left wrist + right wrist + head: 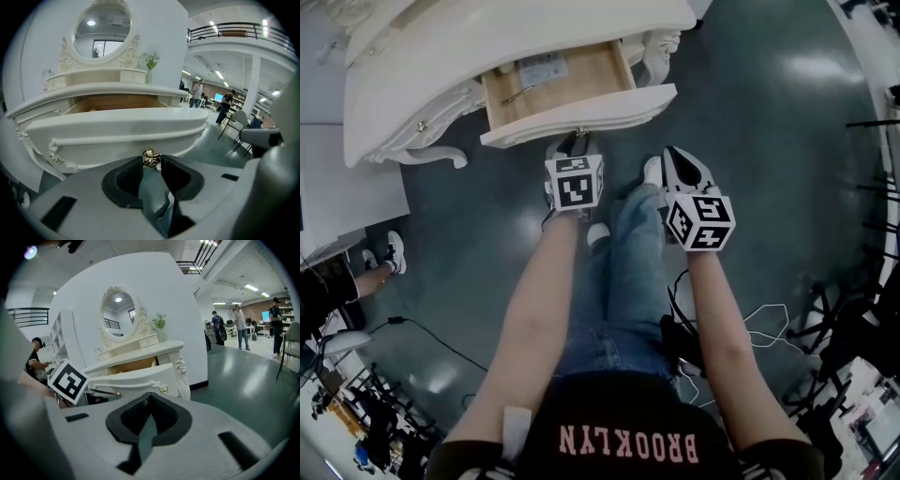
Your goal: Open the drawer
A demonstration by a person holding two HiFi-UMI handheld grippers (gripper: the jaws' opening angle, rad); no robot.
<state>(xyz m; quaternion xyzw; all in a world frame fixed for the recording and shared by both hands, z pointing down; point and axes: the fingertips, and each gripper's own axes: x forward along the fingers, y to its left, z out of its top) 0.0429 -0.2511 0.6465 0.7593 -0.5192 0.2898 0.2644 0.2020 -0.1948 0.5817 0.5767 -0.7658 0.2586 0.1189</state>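
So from where I'm standing, the person has both arms out in front. The left gripper [578,140] is the one doing the work: its jaws are pinched on the little brass knob [151,157] in the middle of the drawer front. The right gripper [150,396] hangs off to the right and a bit back from the furniture, jaws pressed together on nothing, so the left one is clearly nearer. The drawer [591,111] is already pulled a good way out of the white dressing table [487,37]. You can see the bare wood bottom with a paper card [542,67] lying in it. The bit that matters, imo: the drawer front runs side to side straight across the left jaws, and the knob sits dead ahead of them, touching both tips. Any more opening looks like a straight pull back toward the person's legs. I'd guess a sideways tug would just rack the drawer in its slot. Further back there's the oval mirror [103,33] on top with a small vase of flowers [150,61] beside it, and some people [197,91] way off in the hall.
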